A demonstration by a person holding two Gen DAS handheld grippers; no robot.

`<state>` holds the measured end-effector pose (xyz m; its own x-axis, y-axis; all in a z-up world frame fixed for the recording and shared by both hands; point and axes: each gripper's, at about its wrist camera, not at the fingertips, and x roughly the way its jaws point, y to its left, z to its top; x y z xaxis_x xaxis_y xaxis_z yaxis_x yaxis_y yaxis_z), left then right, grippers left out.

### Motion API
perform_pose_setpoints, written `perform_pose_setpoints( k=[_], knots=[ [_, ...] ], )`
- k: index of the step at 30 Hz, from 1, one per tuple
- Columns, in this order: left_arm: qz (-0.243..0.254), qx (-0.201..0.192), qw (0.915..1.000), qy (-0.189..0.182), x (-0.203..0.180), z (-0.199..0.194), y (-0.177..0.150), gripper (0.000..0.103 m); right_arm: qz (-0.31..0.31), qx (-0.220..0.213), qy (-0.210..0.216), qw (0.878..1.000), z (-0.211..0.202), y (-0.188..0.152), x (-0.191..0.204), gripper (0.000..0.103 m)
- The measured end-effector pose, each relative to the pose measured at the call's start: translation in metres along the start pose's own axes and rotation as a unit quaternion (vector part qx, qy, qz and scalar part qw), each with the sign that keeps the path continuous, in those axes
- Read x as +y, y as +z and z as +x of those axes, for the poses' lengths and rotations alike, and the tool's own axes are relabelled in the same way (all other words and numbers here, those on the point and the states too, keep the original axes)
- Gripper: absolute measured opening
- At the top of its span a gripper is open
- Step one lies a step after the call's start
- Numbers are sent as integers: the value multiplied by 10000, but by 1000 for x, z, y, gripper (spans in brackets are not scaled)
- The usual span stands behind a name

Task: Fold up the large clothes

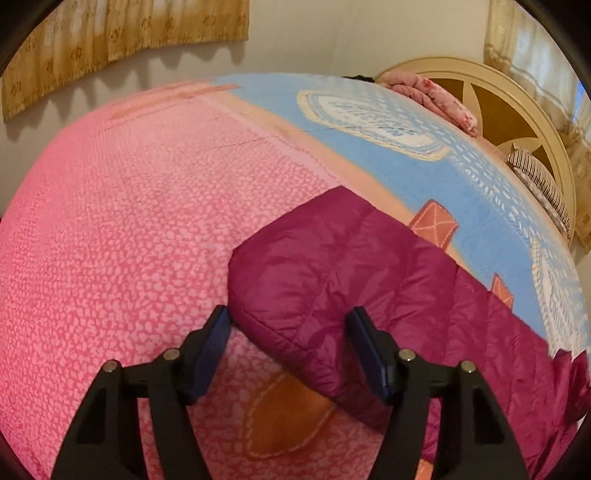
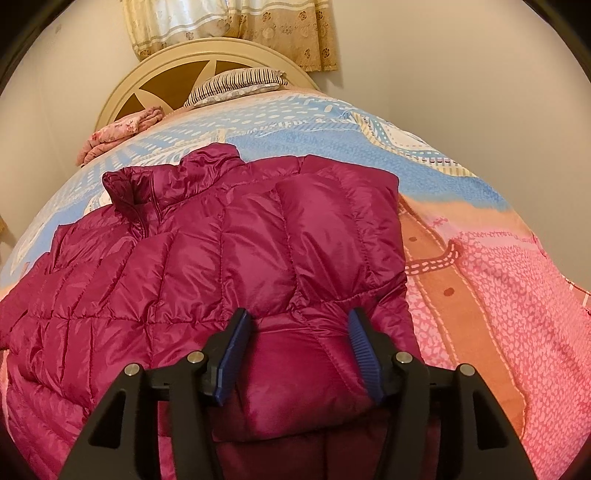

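Observation:
A magenta quilted puffer jacket (image 2: 184, 266) lies spread on the bed, collar toward the headboard. One sleeve is folded over its front, its cuff (image 2: 325, 306) lying near my right gripper (image 2: 297, 321), which is open with the jaws either side of the sleeve fabric. In the left wrist view the jacket's hem end (image 1: 332, 273) lies on the pink blanket (image 1: 129, 221). My left gripper (image 1: 288, 321) is open, its jaws straddling the hem's corner without closing on it.
The bed carries a pink, orange and blue blanket (image 2: 480, 277). A cream headboard (image 2: 207, 55), a striped pillow (image 2: 236, 83) and a folded pink floral quilt (image 2: 118, 133) are at the far end. Walls and curtains (image 1: 110, 33) surround the bed.

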<state>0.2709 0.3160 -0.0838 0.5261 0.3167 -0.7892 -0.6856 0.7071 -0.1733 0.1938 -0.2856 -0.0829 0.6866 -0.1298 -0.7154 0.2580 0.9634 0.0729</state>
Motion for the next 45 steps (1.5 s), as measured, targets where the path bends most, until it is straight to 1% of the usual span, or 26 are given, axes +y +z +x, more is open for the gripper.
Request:
perform_pose_setpoints(
  k=[2, 3, 4, 6, 8, 10, 14, 15, 17, 19, 20, 22, 23, 25, 28, 30, 33, 36, 38, 39, 40, 41, 42, 43, 44, 45],
  knots=[
    [-66, -56, 10000, -44, 4, -1, 1, 58, -14, 7, -11, 10000, 0, 0, 0, 57],
    [-108, -88, 9999, -66, 9, -4, 0, 36, -22, 8, -17, 10000, 0, 0, 0, 57],
    [-122, -93, 9999, -78, 13, -5, 0, 26, -28, 9, -20, 10000, 0, 0, 0, 58],
    [-40, -62, 9996, -254, 13, -7, 2, 14, -27, 9, -19, 10000, 0, 0, 0, 58],
    [126, -143, 9997, -170, 12, -14, 4, 13, -19, 8, -10, 10000, 0, 0, 0, 58],
    [269, -397, 9987, -191, 3, -30, 6, 11, -19, 8, -12, 10000, 0, 0, 1, 58],
    [547, -1010, 9911, -673, -25, -89, 5, 11, -18, 8, -6, 10000, 0, 0, 2, 58],
    [732, -1214, 9861, -871, -40, -109, 3, 11, -23, 8, -12, 10000, 0, 0, 1, 58],
    [1226, -1677, 9694, -1309, -74, -152, -8, 11, -22, 4, -9, 10000, 0, 0, 1, 58],
    [1771, -2001, 9472, -1775, -108, -192, -34, 11, -11, 6, 3, 10000, 0, 0, 1, 58],
    [1958, -2060, 9386, -1954, -119, -202, -43, 11, -5, 4, 10, 10000, 0, 0, 1, 58],
    [2509, -2103, 9126, -2448, -152, -228, -80, 11, 1, 3, 19, 10000, 0, 0, 1, 58],
    [2680, -2088, 9043, -2584, -161, -233, -92, 11, 3, 3, 23, 10000, 0, 0, 1, 58],
    [3159, -1972, 8809, -2921, -185, -244, -136, 11, 14, -1, 35, 10000, 0, 0, 0, 58],
    [3637, -1692, 8608, -3132, -209, -242, -185, 11, 33, -5, 61, 10000, 0, 0, -1, 58],
    [3941, -1448, 8509, -3158, -225, -235, -213, 11, 41, -8, 72, 10000, 0, 0, -1, 59],
    [4282, -1103, 8422, -3085, -234, -220, -245, 11, 66, -13, 103, 9999, 0, 0, -2, 59],
    [4562, -894, 8336, -2983, -233, -216, -264, 20, 83, -16, 125, 9999, 0, 0, -3, 59],
    [4600, -628, 8297, -3100, -227, -220, -271, 29, 86, -11, 131, 9999, 0, 0, -3, 59],
    [4566, -482, 8283, -3210, -222, -224, -271, 50, 84, -10, 128, 9999, 0, 0, -3, 59],
    [4485, -372, 8302, -3289, -214, -225, -265, 77, 87, -9, 134, 9999, 0, 0, -3, 59],
    [4402, -381, 8337, -3313, -212, -227, -264, 87, 92, -10, 144, 9999, 0, 0, -3, 59],
    [4227, -463, 8409, -3347, -200, -231, -257, 97, 103, -7, 166, 9998, 0, 0, -4, 60],
    [4061, -529, 8480, -3365, -187, -234, -250, 101, 119, -4, 196, 9997, 0, 0, -4, 61],
    [3974, -544, 8513, -3382, -178, -232, -245, 101, 147, -1, 250, 9996, 0, 0, -5, 61],
    [3869, -542, 8577, -3344, -168, -230, -237, 101, 178, 3, 294, 9994, 0, 1, -7, 61]
  ],
)
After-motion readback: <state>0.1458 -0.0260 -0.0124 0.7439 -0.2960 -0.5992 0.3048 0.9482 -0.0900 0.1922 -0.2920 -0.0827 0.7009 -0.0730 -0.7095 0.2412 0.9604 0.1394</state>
